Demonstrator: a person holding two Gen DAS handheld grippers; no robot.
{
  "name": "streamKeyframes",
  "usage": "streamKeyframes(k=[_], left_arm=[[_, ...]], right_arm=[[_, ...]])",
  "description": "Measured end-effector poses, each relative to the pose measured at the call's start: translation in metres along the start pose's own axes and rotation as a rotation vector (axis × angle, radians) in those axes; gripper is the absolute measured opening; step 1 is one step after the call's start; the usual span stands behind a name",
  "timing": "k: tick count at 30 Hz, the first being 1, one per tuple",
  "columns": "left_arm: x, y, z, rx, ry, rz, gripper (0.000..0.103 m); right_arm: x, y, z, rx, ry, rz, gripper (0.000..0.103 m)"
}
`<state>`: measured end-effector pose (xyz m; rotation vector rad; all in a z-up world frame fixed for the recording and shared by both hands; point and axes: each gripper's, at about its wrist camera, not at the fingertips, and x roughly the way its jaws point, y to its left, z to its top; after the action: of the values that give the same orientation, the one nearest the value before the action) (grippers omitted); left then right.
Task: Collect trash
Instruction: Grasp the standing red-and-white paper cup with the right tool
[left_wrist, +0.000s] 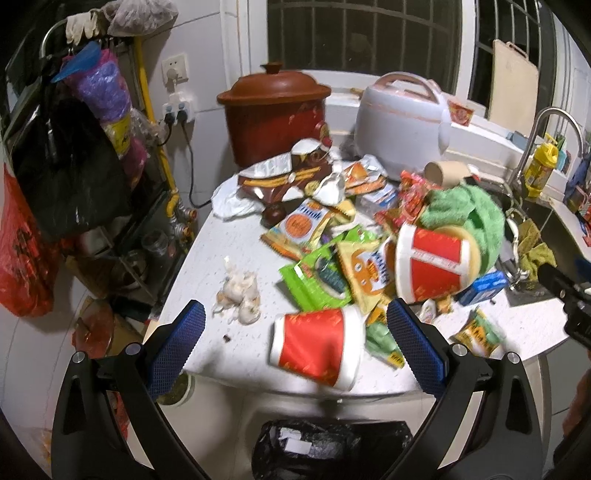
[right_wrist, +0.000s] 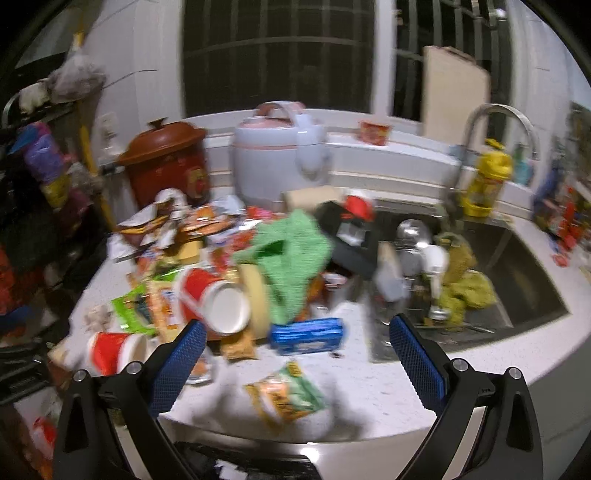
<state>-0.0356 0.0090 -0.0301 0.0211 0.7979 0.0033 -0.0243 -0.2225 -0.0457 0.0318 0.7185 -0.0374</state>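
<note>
A heap of snack wrappers (left_wrist: 325, 254) and paper cups covers the white counter (left_wrist: 236, 243). A red-and-white cup (left_wrist: 317, 347) lies on its side at the counter's front edge, between the wide-apart fingers of my left gripper (left_wrist: 295, 347), which is open and not touching it. A second red cup (left_wrist: 432, 266) lies further back beside a green cloth (left_wrist: 465, 206). My right gripper (right_wrist: 295, 365) is open above a yellow-green wrapper (right_wrist: 284, 395) near the front edge; a blue packet (right_wrist: 306, 334) lies behind it. A black-lined bin (left_wrist: 328, 446) stands below the counter.
A brown clay pot (left_wrist: 273, 110) and a white rice cooker (left_wrist: 402, 118) stand at the back. Garlic pieces (left_wrist: 240, 295) lie at the left. The sink (right_wrist: 517, 280) with faucet (right_wrist: 498, 122) and dishes is at the right. Bags hang on a rack (left_wrist: 66, 147) at the left.
</note>
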Motion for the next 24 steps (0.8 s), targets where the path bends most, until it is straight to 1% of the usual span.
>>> streamKeyframes(k=[2,3,5,7,9,12,14,16,18,22,24], left_arm=[[0.002,0.008,-0.009,-0.014,0.021,0.007,0.096],[0.004,0.011,-0.009,-0.019,0.031,0.013,0.096],[0.006,0.02,-0.016,-0.033,0.054,0.03,0.096],[0.008,0.031,-0.023,-0.058,0.081,0.048,0.096],[0.011,0.041,-0.03,-0.088,0.104,0.06,0.096],[0.011,0.056,-0.039,-0.133,0.128,0.074,0.096],[0.009,0.065,-0.044,-0.148,0.134,0.088,0.096],[0.006,0.075,-0.049,-0.16,0.137,0.099,0.096],[0.005,0.083,-0.054,-0.17,0.14,0.113,0.096],[0.004,0.105,-0.064,-0.204,0.157,0.127,0.096],[0.006,0.112,-0.067,-0.211,0.164,0.13,0.096]], right_arm=[[0.007,0.007,0.002,-0.022,0.005,0.051,0.098],[0.014,0.012,0.004,-0.046,0.012,0.086,0.098],[0.03,0.025,0.007,-0.099,0.033,0.126,0.098],[0.041,0.035,0.008,-0.135,0.049,0.14,0.098],[0.058,0.047,0.009,-0.144,0.092,0.132,0.098],[0.077,0.059,0.006,-0.053,0.134,0.081,0.098],[0.084,0.066,0.004,-0.024,0.138,0.051,0.098],[0.092,0.084,-0.001,-0.061,0.11,-0.048,0.098],[0.098,0.097,-0.004,-0.076,0.086,-0.112,0.098],[0.116,0.113,-0.009,-0.093,0.078,-0.188,0.098],[0.125,0.121,-0.011,-0.122,0.071,-0.252,0.098]])
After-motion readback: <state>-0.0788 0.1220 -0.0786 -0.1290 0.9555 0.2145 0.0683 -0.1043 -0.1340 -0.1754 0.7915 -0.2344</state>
